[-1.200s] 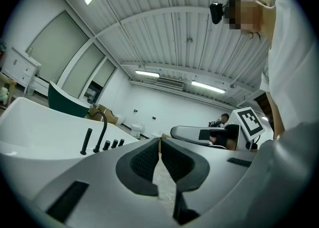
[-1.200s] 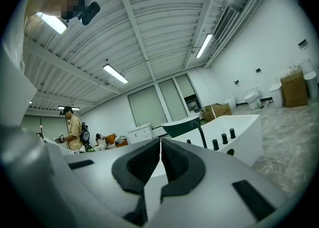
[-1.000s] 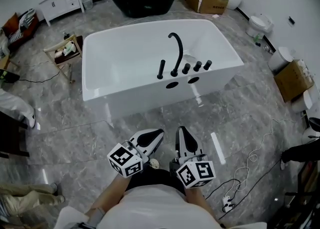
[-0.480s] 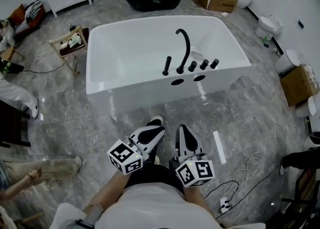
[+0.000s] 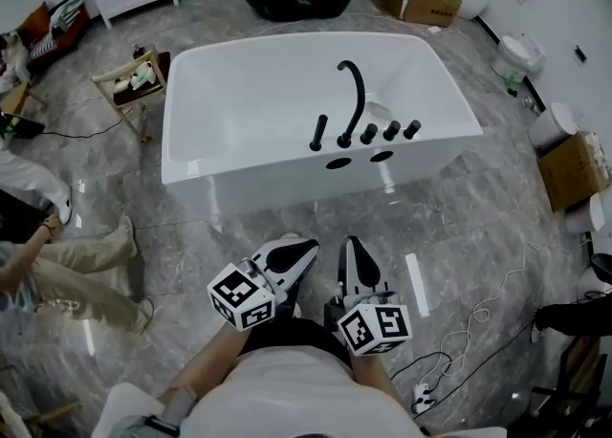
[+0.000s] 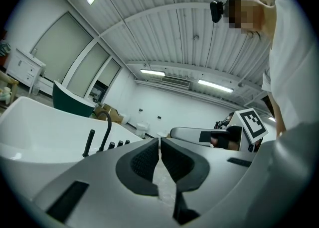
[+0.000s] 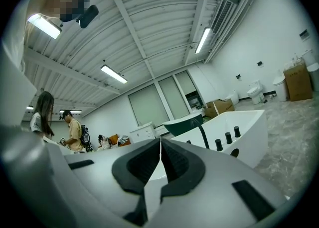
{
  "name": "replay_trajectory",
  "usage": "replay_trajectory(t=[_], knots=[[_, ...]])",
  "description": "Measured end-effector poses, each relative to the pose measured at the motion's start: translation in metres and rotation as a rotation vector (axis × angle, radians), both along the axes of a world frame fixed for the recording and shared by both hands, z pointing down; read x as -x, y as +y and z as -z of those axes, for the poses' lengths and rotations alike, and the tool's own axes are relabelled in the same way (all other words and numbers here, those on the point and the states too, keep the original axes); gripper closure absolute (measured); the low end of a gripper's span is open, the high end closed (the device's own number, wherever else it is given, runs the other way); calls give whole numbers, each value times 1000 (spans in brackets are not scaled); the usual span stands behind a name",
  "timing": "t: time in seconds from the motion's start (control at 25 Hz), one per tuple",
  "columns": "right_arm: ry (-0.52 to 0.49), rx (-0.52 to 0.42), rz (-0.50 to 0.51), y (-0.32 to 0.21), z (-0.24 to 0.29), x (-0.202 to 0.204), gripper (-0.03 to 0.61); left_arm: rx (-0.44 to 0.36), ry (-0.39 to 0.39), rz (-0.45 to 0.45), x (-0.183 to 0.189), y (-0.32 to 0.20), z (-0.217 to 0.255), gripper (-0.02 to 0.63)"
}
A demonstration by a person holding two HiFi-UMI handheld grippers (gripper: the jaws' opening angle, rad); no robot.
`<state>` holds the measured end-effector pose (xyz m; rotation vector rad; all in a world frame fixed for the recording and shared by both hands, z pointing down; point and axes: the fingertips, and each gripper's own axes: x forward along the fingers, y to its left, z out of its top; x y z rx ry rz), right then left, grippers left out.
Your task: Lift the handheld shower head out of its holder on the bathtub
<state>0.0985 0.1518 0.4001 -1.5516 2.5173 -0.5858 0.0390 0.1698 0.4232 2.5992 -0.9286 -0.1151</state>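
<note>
- Currently, how is the task standing?
- I am reporting no step completed. The handheld shower head (image 5: pixel 317 132), which I am taking to be the slim black upright rod, is sitting in its holder on the near rim of the white bathtub (image 5: pixel 239 183). It is standing just left of the curved spout (image 5: pixel 356 92) and the row of knobs (image 5: pixel 390 129). Nothing is touching it.
- And the grippers?
- I am holding both low at the near edge of the head view, well apart from the bathtub, with bare floor (image 5: pixel 459 226) lying between. The left gripper (image 6: pixel 159 145) is showing its jaws pressed together with nothing between them. The right gripper (image 7: pixel 160 145) is showing the same: jaws meeting, nothing pinched.
- What is remaining?
- Everything, by my judgement. I am needing to close the gap to the bathtub, spread one gripper's jaws, and place them around the rod. Then I am needing to pinch it and draw it straight up out of the holder. The rod is looking thin and glossy, so I am expecting a centred grip to matter. The spout is standing just beside it and could be knocked on approach.
</note>
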Motion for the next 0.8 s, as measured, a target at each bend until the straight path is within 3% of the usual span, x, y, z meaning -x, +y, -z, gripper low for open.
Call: replay_trajectory(t=[0.8], knots=[[20, 8, 30, -112, 0, 10, 560, 21, 39, 28, 11, -115, 2, 594]])
